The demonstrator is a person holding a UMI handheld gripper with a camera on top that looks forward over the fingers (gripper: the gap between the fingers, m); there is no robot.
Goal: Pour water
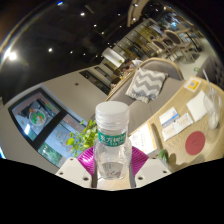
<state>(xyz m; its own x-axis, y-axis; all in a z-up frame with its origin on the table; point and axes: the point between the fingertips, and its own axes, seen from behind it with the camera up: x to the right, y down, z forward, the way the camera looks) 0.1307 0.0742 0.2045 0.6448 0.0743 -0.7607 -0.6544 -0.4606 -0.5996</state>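
Jaws clamp clear bottle [112,140], upright, white cap up.

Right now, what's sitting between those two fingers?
A clear plastic bottle with a white cap and green label stands between the gripper fingers, against their pink pads. The gripper view shows it.

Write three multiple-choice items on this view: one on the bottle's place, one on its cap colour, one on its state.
1. Where is the bottle?
A. between the jaws
B. far beyond the jaws
C. lying beside the pillow

2. What colour is its cap?
A. red
B. white
C. black

3. How does the bottle stand?
A. upright, capped
B. tipped over, open
C. crushed flat

Answers:
1 A, the pink pads sit at either side of it.
2 B, the top is plain white.
3 A, the cap sits on top and the body is vertical in the gripper.
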